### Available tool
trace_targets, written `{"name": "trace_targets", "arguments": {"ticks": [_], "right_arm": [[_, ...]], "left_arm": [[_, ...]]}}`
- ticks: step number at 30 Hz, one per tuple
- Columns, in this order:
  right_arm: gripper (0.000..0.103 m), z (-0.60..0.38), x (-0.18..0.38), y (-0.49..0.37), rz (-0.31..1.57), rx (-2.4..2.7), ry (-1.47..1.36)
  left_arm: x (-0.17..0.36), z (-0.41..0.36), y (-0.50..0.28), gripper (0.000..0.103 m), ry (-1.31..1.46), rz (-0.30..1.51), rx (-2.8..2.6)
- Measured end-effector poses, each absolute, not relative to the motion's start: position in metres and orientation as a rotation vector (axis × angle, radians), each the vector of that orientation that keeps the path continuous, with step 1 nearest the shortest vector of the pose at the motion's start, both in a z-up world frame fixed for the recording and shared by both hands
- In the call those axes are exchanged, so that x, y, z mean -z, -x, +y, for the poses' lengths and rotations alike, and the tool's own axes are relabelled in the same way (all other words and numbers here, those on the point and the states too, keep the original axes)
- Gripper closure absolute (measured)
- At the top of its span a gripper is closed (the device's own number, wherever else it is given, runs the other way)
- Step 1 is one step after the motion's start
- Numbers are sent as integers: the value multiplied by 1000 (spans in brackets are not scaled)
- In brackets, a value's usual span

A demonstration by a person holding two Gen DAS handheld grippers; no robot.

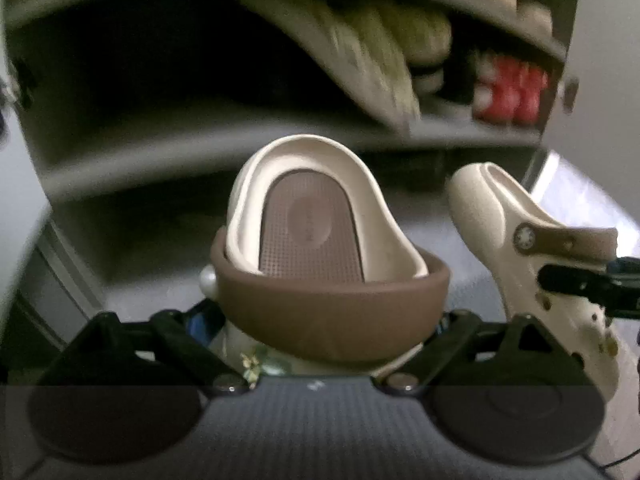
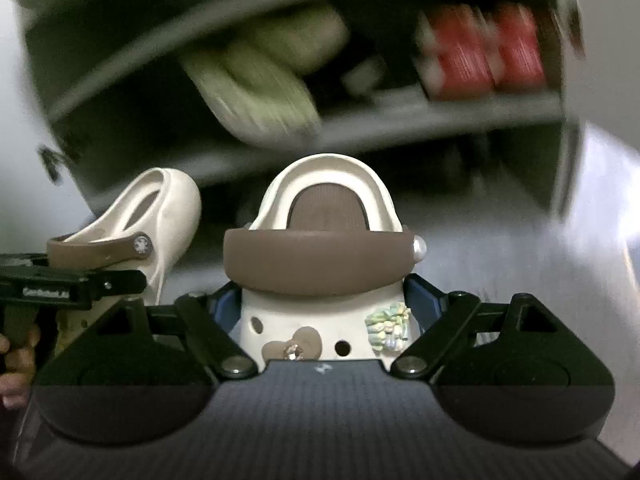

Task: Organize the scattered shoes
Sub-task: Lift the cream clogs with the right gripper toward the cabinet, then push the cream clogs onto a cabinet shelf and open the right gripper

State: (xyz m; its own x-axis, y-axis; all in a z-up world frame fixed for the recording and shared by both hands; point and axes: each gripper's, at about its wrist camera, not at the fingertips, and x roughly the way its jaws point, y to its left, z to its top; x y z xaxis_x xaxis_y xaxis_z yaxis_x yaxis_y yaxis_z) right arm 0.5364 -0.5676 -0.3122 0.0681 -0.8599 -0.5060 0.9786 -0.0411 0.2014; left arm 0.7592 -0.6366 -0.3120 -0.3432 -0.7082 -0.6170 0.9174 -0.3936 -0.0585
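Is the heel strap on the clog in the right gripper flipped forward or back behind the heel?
Forward: the brown strap crosses the top of the cream clog, leaving its heel end bare.

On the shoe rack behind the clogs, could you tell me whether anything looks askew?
Yes: a pale green slipper on the middle shelf lies tilted, its end hanging over the front edge, while the red shoes sit fully inside. Motion blur hides finer detail.

Smooth matt foam clog [image 1: 320, 216], textured brown footbed.

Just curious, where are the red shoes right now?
The red shoes sit on a shelf of the shoe rack, at its right end in both views, right of the green slippers.
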Motion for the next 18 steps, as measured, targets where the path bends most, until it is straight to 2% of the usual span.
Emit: {"name": "trace_targets", "arguments": {"ticks": [8,10,11,18], "right_arm": [[17,-598,219,-559,155,1427,-287],[17,-614,200,-570,149,1402,-232],[17,-621,192,-575,149,1391,-207],[17,-698,146,-609,191,1350,-138]], "left_arm": [[209,-646,-778,9,-343,380,1882],[194,-653,-778,9,-309,389,1864],[187,-657,-778,13,-292,394,1854],[158,-711,-784,13,-211,438,1739]]}}
